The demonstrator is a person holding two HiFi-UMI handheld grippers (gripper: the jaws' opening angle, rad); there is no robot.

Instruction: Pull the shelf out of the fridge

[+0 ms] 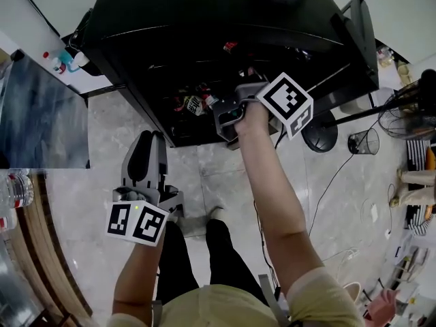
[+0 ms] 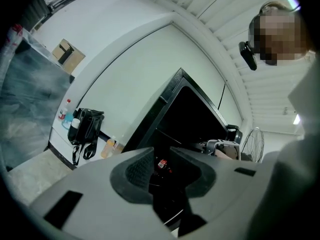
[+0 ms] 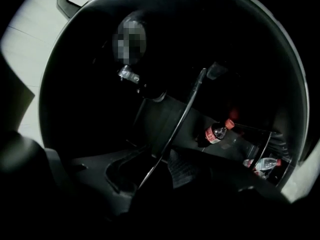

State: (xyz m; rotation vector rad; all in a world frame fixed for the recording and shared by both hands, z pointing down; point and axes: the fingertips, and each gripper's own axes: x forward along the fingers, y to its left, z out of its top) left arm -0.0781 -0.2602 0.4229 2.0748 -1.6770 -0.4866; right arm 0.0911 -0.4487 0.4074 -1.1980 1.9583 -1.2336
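Note:
The black fridge point(image 1: 204, 19) stands open in front of me, dark inside. My right gripper point(image 1: 221, 114) reaches into it at arm's length. In the right gripper view the thin front edge of a shelf point(image 3: 185, 111) runs between the jaws of the right gripper point(image 3: 155, 166). A little dark space shows on each side of the edge, so the pads do not press on it. Red-capped bottles point(image 3: 216, 131) lie behind the shelf. My left gripper point(image 1: 150, 142) hangs low outside the fridge, pointing at it, its jaws point(image 2: 161, 156) slightly apart and empty.
A dark glossy panel point(image 1: 41, 114) stands at the left. A black bag point(image 2: 85, 129) and small bottles sit on a white ledge by the wall. A floor fan point(image 1: 402, 107), a wire bin point(image 1: 364, 142) and cables lie to the right. Water bottles point(image 1: 17, 189) stand at my left.

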